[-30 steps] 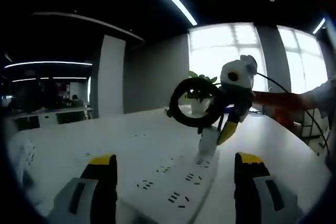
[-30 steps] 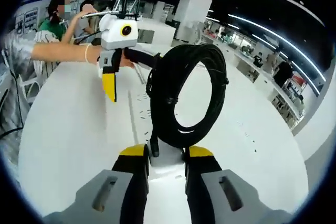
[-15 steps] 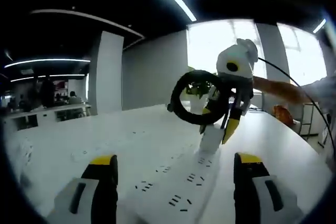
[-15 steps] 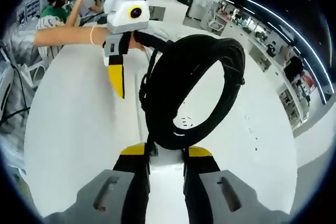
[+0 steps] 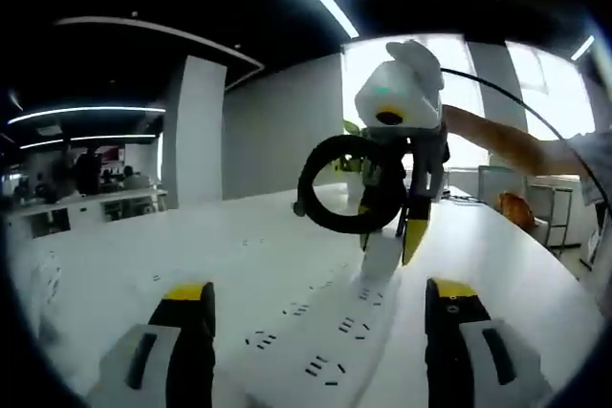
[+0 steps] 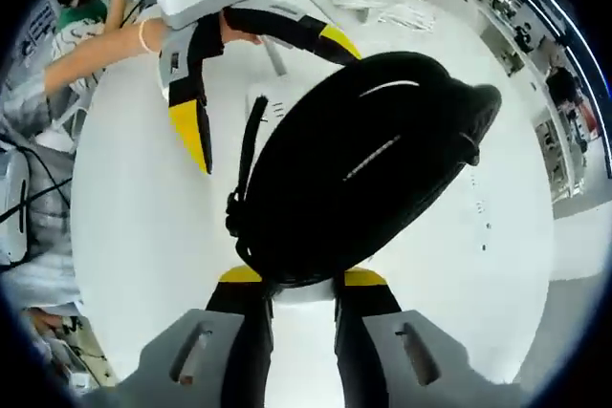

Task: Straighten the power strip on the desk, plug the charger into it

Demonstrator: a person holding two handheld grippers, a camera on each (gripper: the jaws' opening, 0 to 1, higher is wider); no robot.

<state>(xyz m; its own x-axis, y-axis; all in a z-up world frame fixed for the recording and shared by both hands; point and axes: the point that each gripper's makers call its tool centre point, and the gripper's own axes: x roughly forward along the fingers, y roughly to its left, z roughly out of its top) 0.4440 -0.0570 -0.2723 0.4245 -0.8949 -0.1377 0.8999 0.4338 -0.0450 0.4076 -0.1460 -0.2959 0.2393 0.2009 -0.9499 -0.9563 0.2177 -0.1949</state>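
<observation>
The white power strip lies on the white desk, running away between the jaws of my left gripper, which stands open on either side of it. Over the strip's far end hangs my right gripper, shut on the white charger. The charger's black coiled cable hangs from its upper end. In the right gripper view my right gripper pinches the charger, and the cable coil hides most of the desk. Beyond it the left gripper straddles the power strip.
A person's arm reaches in behind the left gripper. A potted plant stands at the desk's far edge by bright windows. Small loose items lie at the desk's far end. The desk's edge curves close on the left.
My right gripper has tipped forward and down with the charger, so the coil now faces its camera and covers more of the strip. The left gripper has stayed open around the strip.
</observation>
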